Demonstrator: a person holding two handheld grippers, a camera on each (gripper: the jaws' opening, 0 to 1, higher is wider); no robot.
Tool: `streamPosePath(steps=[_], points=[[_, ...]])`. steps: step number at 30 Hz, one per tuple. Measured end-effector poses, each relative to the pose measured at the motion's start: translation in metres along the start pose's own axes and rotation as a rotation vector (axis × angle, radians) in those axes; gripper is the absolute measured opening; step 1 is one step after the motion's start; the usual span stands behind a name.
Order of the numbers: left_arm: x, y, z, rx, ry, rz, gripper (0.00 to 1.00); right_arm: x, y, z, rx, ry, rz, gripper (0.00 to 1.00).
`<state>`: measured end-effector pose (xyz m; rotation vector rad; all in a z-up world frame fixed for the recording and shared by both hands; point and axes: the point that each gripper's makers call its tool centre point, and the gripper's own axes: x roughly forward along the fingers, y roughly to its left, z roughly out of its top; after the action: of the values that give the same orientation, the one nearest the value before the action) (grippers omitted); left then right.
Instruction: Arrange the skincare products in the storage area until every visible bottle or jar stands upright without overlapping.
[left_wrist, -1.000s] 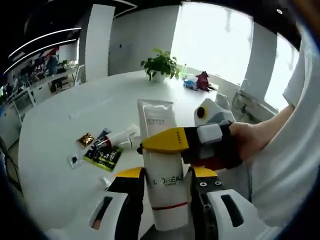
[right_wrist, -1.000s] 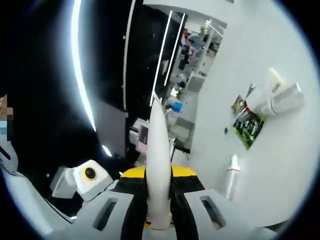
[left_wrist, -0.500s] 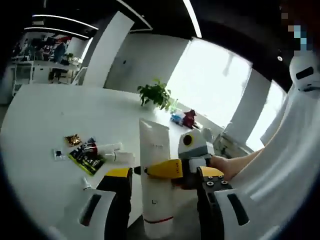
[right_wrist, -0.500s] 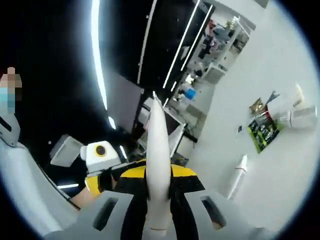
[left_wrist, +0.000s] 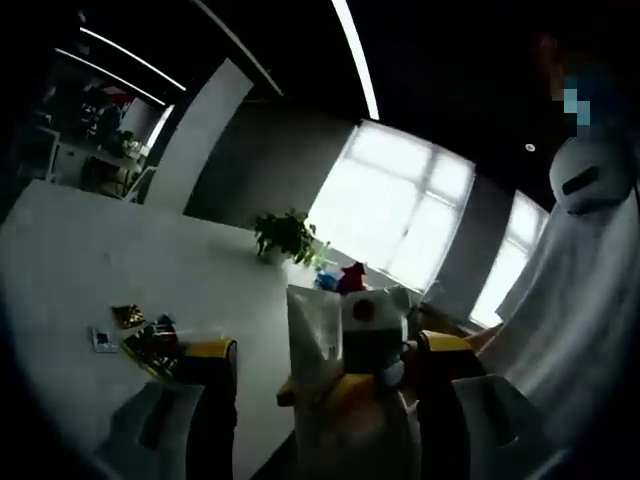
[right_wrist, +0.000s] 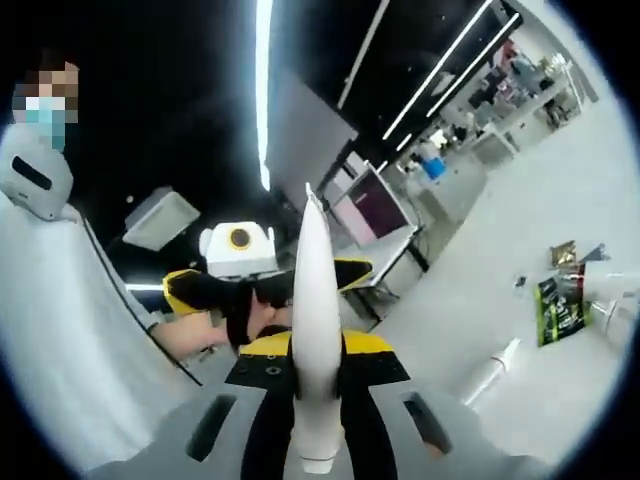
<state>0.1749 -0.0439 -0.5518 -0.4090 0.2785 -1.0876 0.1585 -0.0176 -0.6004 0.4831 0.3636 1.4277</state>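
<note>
A white L'Oreal tube stands upright in the air between my two grippers. In the left gripper view my left gripper is open, its jaws set well apart on either side of the tube and not touching it. My right gripper reaches in from the right and clamps the tube across its body. From the right gripper view the tube shows edge-on, and my right gripper is shut on its lower part. Beyond it my left gripper faces me, held by a hand.
On the white table lie a green packet, a gold sachet and a potted plant. The right gripper view has the green packet, a small white bottle lying down and another tube.
My left gripper's jaws have spread away from the tube, which stays in my right gripper. Both views have tilted upward, and the left gripper view has darkened.
</note>
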Motion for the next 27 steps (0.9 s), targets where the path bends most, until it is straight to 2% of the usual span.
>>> streamPosePath(steps=[2, 3, 5, 10, 11, 13, 16, 20, 27], points=[[-0.001, 0.001, 0.003, 0.009, -0.002, 0.008, 0.64, 0.003, 0.003, 0.001, -0.037, 0.027, 0.009, 0.15], [-0.001, 0.006, 0.006, 0.048, -0.010, 0.034, 0.59, 0.004, 0.003, 0.001, -0.053, 0.035, 0.006, 0.15], [-0.001, 0.008, 0.005, 0.078, 0.013, 0.038, 0.46, 0.006, 0.004, 0.000, -0.098, 0.058, 0.017, 0.15], [0.000, 0.004, 0.007, 0.152, 0.054, 0.012, 0.30, 0.009, 0.010, -0.009, -0.207, 0.153, 0.045, 0.15], [0.000, 0.000, 0.005, 0.173, 0.079, -0.014, 0.27, 0.009, 0.011, -0.011, -0.227, 0.174, 0.054, 0.15], [-0.001, -0.002, 0.002, 0.209, 0.107, -0.025, 0.22, 0.011, 0.013, -0.012, -0.248, 0.188, 0.058, 0.15], [-0.004, -0.005, -0.004, 0.279, 0.166, -0.054, 0.17, 0.012, 0.014, -0.015, -0.268, 0.204, 0.070, 0.15], [-0.009, -0.004, -0.009, 0.339, 0.222, -0.075, 0.17, 0.013, 0.014, -0.019, -0.307, 0.239, 0.095, 0.16], [-0.009, -0.009, -0.013, 0.378, 0.246, -0.139, 0.14, 0.011, 0.017, -0.022, -0.344, 0.283, 0.136, 0.16]])
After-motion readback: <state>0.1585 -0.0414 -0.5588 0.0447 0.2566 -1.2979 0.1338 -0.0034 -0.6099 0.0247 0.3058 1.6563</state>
